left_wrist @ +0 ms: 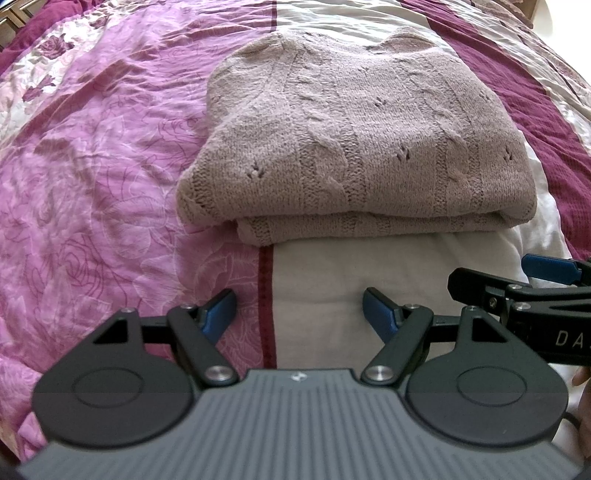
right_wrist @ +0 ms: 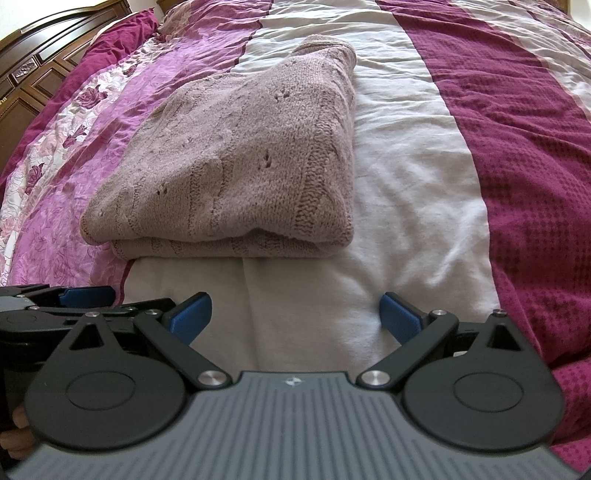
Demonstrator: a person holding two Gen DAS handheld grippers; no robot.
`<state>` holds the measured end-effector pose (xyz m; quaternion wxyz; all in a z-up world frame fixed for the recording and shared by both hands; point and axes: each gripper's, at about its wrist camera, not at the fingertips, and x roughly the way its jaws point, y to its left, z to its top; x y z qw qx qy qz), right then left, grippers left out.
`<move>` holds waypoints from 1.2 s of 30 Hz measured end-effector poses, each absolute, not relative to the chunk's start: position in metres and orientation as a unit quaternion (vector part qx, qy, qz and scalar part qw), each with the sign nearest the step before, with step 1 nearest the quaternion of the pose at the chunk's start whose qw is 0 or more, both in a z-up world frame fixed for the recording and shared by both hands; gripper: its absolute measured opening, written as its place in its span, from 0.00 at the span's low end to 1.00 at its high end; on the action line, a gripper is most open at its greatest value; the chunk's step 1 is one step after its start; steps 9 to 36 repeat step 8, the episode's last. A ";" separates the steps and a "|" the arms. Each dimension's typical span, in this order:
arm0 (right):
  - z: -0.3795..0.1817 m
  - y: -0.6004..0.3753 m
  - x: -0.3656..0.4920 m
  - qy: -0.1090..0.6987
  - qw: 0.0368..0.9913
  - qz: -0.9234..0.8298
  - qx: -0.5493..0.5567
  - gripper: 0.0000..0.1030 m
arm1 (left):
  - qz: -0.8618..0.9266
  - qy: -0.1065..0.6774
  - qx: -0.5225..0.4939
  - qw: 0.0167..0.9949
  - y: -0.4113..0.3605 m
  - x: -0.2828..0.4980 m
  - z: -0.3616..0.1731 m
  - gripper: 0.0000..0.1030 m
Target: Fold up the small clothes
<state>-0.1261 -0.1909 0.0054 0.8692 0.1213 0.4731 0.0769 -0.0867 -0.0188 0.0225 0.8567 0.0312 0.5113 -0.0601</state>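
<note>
Where the white stripe of the bedspread [left_wrist: 388, 33] meets its pink floral stripe, one knitted sweater [left_wrist: 354, 136] lies folded into a thick rectangle, its pale mauve cable-knit face upward and two layers showing along the near edge. It is the only garment on the bed in either view. It rests mostly on the white stripe, with its left part over the pink one, and a dark magenta stripe runs well to its right.

Two hand-held grippers hang above the bare white cloth just in front of the sweater, side by side and close together. The left hand-held gripper [left_wrist: 300, 314] has its two blue pads spread wide, with nothing between them but bedspread. The right hand-held gripper [right_wrist: 297, 314] is likewise spread apart and empty. Neither touches the sweater; a strip of white cloth separates the fingertips from its near fold.

One dark wooden headboard [right_wrist: 40, 66] shows at the far left corner of the right wrist view.
</note>
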 end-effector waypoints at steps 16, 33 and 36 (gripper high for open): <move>0.005 -0.191 -0.126 0.473 0.869 0.077 0.121 0.98 | -0.060 0.512 0.032 0.857 -0.019 -0.086 0.023 0.75; 0.005 -0.191 -0.126 0.473 0.869 0.077 0.121 0.98 | -0.060 0.512 0.032 0.857 -0.019 -0.086 0.023 0.75; 0.005 -0.191 -0.126 0.473 0.869 0.077 0.121 0.98 | -0.060 0.512 0.032 0.857 -0.019 -0.086 0.023 0.75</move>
